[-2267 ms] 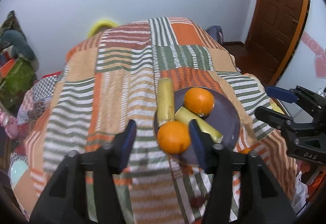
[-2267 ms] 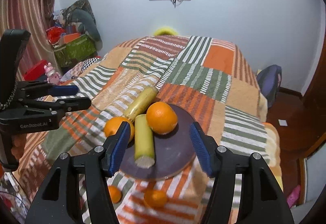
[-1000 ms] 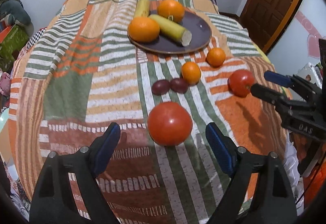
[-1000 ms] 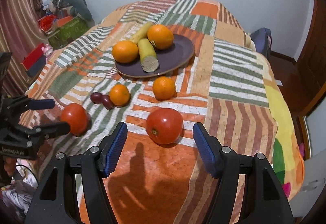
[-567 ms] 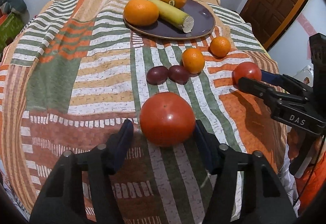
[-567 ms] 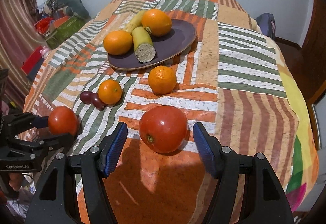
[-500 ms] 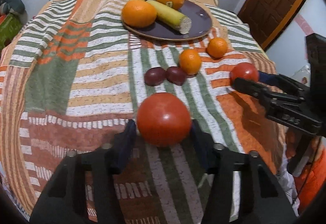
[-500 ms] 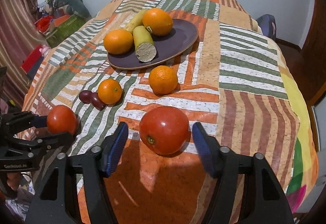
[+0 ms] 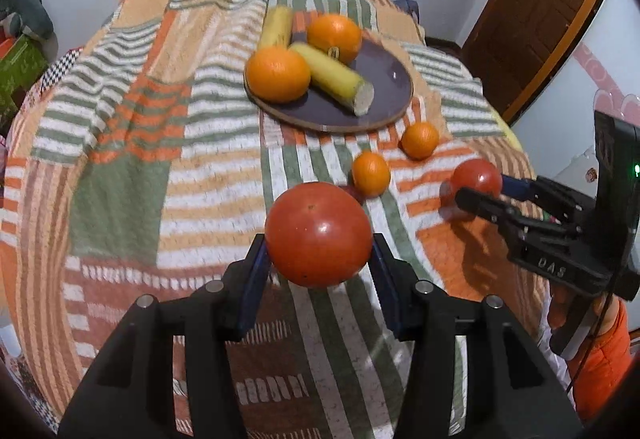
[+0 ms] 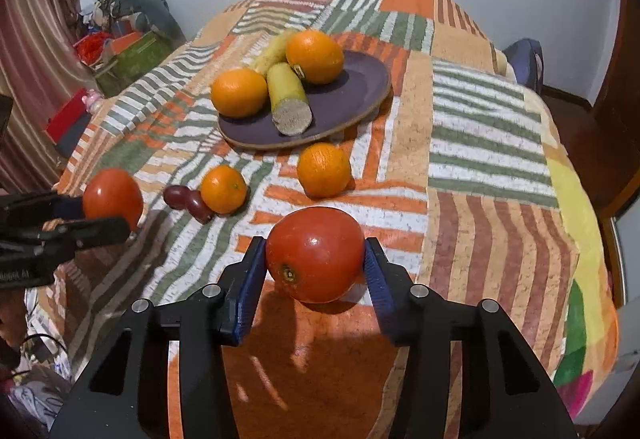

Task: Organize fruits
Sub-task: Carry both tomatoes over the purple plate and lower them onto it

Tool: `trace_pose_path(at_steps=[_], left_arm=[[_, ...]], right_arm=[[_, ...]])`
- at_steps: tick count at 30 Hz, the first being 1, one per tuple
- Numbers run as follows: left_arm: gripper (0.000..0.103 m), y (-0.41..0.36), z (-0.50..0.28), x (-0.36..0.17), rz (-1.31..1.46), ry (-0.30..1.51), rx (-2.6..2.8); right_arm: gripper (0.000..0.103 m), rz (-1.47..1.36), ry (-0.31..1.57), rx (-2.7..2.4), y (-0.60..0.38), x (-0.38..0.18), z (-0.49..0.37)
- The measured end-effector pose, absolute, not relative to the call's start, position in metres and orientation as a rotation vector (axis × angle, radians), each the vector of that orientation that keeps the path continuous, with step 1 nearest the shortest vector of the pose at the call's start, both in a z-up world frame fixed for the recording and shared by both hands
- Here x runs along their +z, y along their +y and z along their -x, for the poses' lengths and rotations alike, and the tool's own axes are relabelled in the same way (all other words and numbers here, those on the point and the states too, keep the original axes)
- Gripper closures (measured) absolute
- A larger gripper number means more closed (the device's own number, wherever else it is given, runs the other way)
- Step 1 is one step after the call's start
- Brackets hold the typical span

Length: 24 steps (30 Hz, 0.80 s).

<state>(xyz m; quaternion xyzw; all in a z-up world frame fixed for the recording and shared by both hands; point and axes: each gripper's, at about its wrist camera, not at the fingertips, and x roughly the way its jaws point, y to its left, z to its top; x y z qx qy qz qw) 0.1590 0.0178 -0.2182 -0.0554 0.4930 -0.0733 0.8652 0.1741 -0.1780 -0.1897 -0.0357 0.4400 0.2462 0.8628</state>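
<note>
Left tongs [image 9: 319,253] are clamped on one tomato [image 9: 318,239], right tongs [image 10: 315,259] on another [image 10: 315,253], both near the plate [image 10: 352,95] of oranges [image 10: 239,92]

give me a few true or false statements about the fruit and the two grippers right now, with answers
1. Each gripper is shut on a tomato. True: the left gripper holds one tomato, the right gripper the other tomato.
2. The plate holds three oranges. False: it holds two, plus two yellow pieces.
3. Two small oranges lie on the blanket off the plate. True.
4. The dark plums sit on the plate. False: they lie on the blanket.
</note>
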Motion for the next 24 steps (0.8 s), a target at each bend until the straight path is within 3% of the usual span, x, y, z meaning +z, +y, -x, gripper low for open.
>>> trace_pose_path(at_steps=[14,24], left_arm=[[0.053,0.013,-0.206,-0.187,0.102,0.938,-0.165],[0.053,0.007,-0.247,-0.201,0.100,0.955,-0.176]], right_arm=[[0.058,0.061,0.803,0.521,-0.174,-0.152,-0.198],[0.058,0.056,0.778,0.524,-0.167,-0.151,-0.231]])
